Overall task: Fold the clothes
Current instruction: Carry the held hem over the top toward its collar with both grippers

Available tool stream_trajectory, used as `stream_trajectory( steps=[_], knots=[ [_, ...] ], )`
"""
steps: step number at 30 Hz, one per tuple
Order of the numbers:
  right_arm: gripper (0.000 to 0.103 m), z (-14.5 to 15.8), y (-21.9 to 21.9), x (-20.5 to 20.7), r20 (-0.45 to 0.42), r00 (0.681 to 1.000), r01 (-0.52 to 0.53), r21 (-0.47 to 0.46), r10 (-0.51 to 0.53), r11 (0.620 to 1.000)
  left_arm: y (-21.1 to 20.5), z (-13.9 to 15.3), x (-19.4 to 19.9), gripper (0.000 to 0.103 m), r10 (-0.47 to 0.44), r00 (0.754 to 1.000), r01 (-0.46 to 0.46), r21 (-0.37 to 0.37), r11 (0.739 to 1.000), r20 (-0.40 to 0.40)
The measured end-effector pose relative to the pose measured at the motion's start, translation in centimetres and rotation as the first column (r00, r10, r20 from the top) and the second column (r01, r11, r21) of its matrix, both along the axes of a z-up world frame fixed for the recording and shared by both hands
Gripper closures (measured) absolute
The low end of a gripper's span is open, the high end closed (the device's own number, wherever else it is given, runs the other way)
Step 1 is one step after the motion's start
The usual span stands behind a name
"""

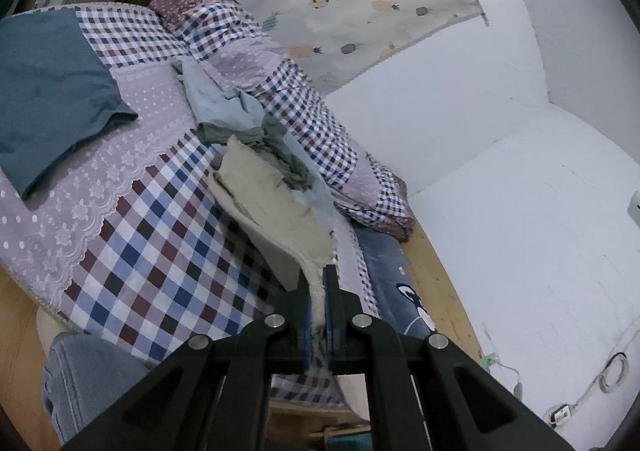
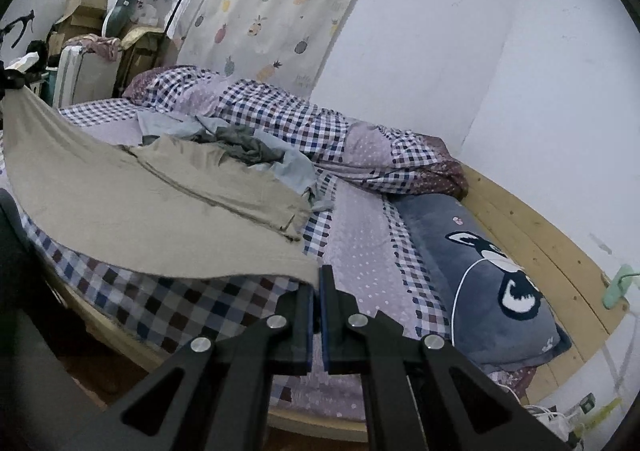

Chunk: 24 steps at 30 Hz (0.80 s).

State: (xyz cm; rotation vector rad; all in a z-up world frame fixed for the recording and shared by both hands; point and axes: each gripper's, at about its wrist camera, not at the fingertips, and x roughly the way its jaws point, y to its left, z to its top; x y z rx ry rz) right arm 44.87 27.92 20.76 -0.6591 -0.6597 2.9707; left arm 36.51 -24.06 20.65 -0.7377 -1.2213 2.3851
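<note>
Checked bed (image 2: pixel 200 303) with clothes pile (image 2: pixel 240 147), pillow (image 2: pixel 480 291).

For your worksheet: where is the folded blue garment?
Left wrist view, far left: the folded blue garment lies on the bed, apart from the clothes pile.

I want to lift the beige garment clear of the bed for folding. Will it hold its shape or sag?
Likely floppy: the beige garment sags in a curve between the left hand-held gripper and the right hand-held gripper. Probably light, since thin edge pinches hold it. Its far end, against the grey clothes, may drag them.
</note>
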Motion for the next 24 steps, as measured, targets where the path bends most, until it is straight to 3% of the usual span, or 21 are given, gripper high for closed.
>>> stream_trajectory(
  steps=[8, 15, 24],
  knots=[
    [0.103, 2.3, -0.4, 3.9, -0.020, 1.000, -0.005, 0.013, 0.005, 1.000, -0.4, 2.5, 2.9, 0.100, -0.014, 0.999, 0.013, -0.013, 1.000, -0.034],
    [0.103, 5.0, 0.4, 7.9, -0.089, 0.996, 0.015, -0.010, -0.016, 1.000, 0.0, 5.4, 5.9, 0.100, -0.052, 0.992, 0.052, -0.004, 0.999, -0.115],
    [0.103, 9.3, 1.0, 13.3, -0.246, 0.968, 0.042, -0.052, -0.054, 0.998, 1.5, 9.7, 10.0, 0.100, -0.121, 0.949, 0.137, 0.032, 0.990, -0.291]
  ],
)
